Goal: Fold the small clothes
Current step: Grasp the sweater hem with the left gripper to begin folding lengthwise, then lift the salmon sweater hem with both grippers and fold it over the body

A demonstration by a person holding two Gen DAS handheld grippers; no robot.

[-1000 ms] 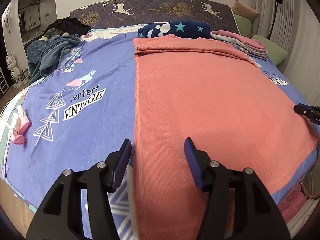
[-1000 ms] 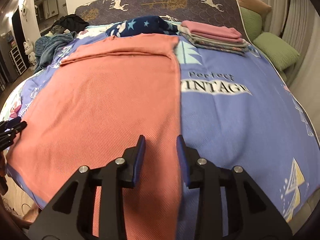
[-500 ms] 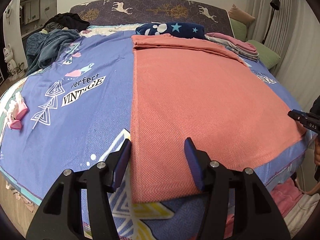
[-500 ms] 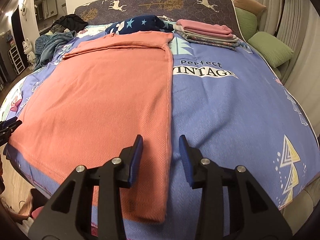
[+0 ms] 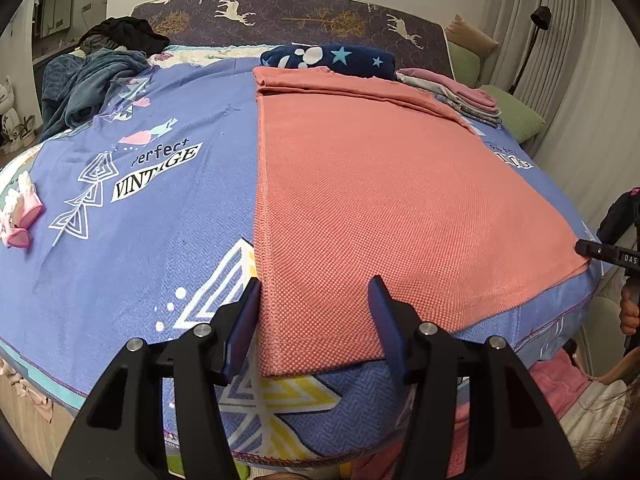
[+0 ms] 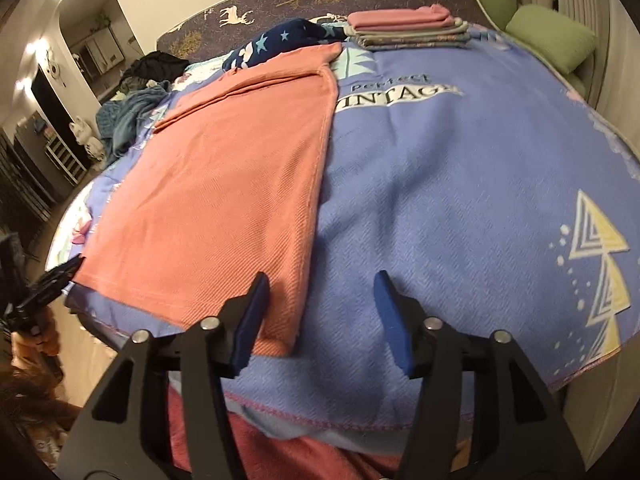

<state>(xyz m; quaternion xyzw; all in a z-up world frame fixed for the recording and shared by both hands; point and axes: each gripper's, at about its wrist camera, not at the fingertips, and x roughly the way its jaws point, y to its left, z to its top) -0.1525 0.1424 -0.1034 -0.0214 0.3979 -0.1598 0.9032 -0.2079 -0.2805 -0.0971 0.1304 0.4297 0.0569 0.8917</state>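
Note:
A salmon-pink knit garment (image 5: 380, 184) lies flat on the blue printed bedspread (image 5: 140, 208), its far end folded over. It also shows in the right wrist view (image 6: 224, 184). My left gripper (image 5: 316, 312) is open and empty, above the garment's near left corner. My right gripper (image 6: 320, 304) is open and empty, above the near right corner, its left finger (image 6: 252, 312) over the cloth. The right gripper's tip (image 5: 608, 254) shows at the garment's right edge in the left wrist view. The left gripper (image 6: 52, 280) shows at the left edge in the right wrist view.
A stack of folded clothes (image 6: 408, 30) sits at the head of the bed beside a navy star blanket (image 5: 332, 60). A heap of dark clothes (image 5: 92, 80) lies far left. Small pink socks (image 5: 20, 212) lie on the left edge. Green cushions (image 6: 552, 36) stand right.
Both grippers have pulled back toward the foot of the bed. The right gripper's jaws have opened wide and it has tilted. The garment's near edge now shows in both views.

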